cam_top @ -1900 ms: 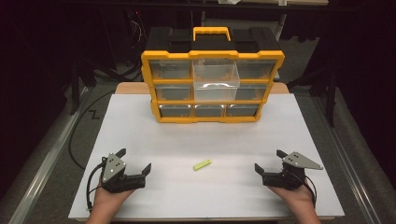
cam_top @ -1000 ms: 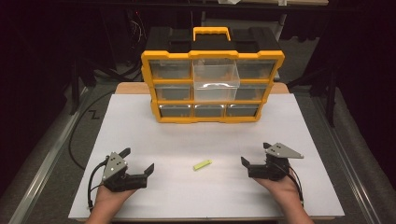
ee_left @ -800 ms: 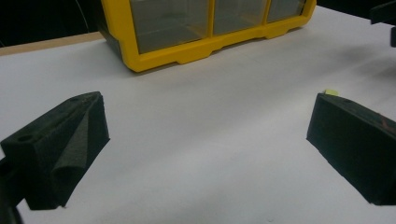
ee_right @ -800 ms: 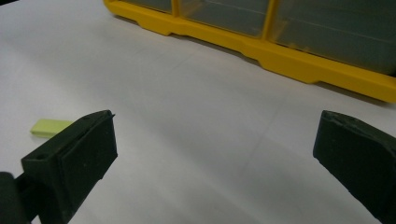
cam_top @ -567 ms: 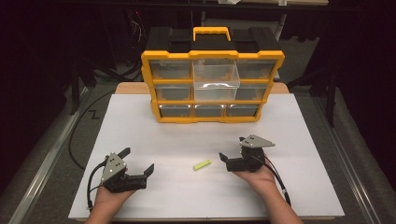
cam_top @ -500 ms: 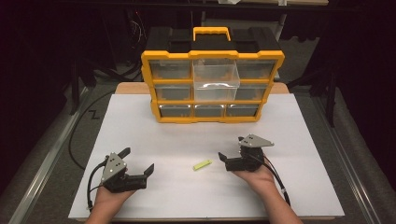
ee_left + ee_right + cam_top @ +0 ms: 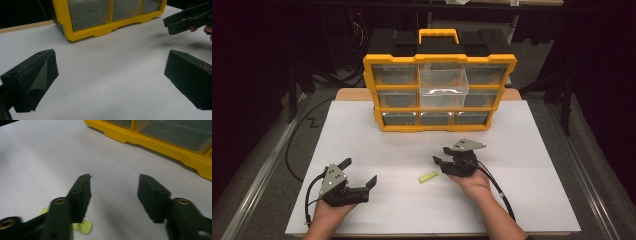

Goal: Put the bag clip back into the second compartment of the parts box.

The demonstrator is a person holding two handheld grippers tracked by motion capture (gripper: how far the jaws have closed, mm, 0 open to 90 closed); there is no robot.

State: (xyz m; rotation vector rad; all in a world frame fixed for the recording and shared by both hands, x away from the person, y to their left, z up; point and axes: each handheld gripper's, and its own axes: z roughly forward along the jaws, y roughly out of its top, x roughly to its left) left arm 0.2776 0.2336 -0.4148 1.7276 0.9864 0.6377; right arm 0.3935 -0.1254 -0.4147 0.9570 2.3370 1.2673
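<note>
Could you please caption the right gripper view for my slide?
Open right gripper poised over a yellow-green clip on white table, near yellow drawer organizer.

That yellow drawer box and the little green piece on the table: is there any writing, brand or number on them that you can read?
None can be read.
Yellow drawer box: no legible label or brand; a faint mark on one drawer front in the right gripper view is too blurred.
Little green piece: no marking visible.

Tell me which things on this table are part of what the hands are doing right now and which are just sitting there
In the job:
- right gripper, jaws open, close beside the small yellow-green piece
- small yellow-green piece, lying flat on the white mat

Just there:
- left gripper, open, resting on the mat
- yellow drawer organizer at the back
- black cables off the mat's left edge
</note>
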